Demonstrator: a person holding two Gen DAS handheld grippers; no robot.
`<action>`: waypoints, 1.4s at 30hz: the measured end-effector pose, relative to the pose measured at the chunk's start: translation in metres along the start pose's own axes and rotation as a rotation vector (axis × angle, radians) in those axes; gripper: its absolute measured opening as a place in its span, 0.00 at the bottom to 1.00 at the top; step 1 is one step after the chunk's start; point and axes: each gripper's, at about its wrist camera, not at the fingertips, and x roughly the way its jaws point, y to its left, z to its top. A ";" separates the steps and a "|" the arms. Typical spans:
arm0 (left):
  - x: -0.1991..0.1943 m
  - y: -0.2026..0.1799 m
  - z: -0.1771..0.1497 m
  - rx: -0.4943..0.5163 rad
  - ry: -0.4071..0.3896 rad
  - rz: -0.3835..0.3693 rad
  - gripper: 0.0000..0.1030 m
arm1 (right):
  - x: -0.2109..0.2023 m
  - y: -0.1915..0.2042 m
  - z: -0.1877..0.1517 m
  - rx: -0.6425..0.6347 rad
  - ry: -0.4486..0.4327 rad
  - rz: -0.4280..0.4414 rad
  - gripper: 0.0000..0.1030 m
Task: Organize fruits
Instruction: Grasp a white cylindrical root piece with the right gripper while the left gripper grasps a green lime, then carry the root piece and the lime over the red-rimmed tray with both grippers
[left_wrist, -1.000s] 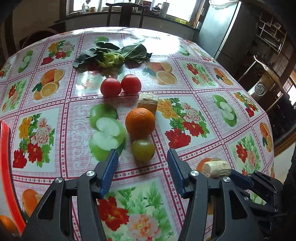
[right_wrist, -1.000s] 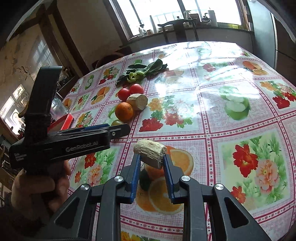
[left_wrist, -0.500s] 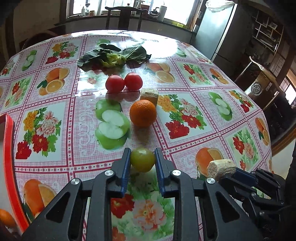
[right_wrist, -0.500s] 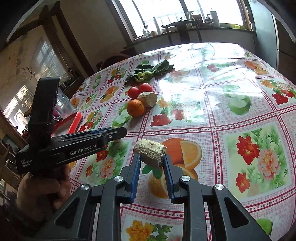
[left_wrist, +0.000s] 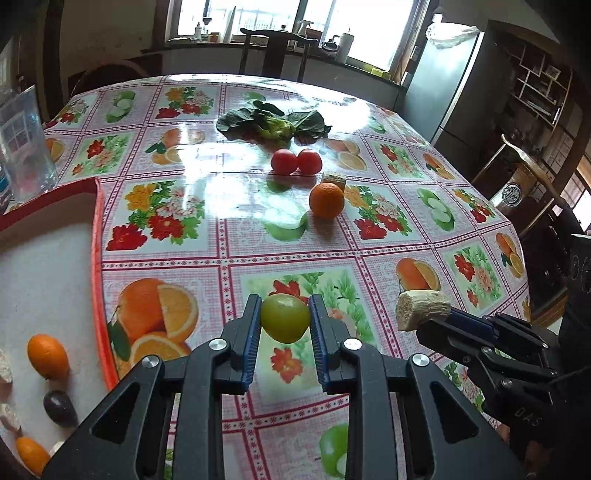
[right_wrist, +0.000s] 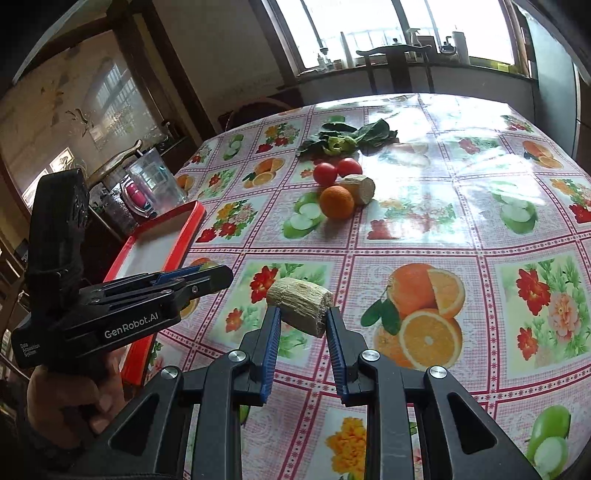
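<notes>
Left gripper (left_wrist: 285, 323), bottom centre of its own view, blue pads clamped on a green fruit (left_wrist: 285, 322). Right gripper (right_wrist: 303, 317), bottom centre of its view, jaws closed on a beige chunk (right_wrist: 301, 305). At lower left there, bare hand (right_wrist: 70, 398) wrapped around the left gripper's handle.

Lots cut off here. In the left wrist view the red tray (left_wrist: 96, 258) runs out the left edge, and a couple of pale lumps (left_wrist: 5, 371) at that edge are too clipped to identify — same for the small orange fruit (left_wrist: 31, 456) at the bottom corner. The cut chunk (left_wrist: 334, 180) hides mostly behind the orange (left_wrist: 326, 200). In the right wrist view, the left gripper (right_wrist: 218, 275) blocks whatever it's holding, and the tray's near end sits behind it. Windowsill bottles (right_wrist: 413, 35) are too small to read.
</notes>
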 end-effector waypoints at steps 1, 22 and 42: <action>-0.004 0.003 -0.002 -0.007 -0.005 0.004 0.22 | 0.000 0.005 0.000 -0.007 0.001 0.007 0.25; -0.085 0.075 -0.036 -0.101 -0.111 0.132 0.22 | 0.010 0.118 0.003 -0.181 0.014 0.130 0.25; -0.114 0.134 -0.051 -0.186 -0.139 0.214 0.22 | 0.037 0.179 0.006 -0.266 0.045 0.193 0.25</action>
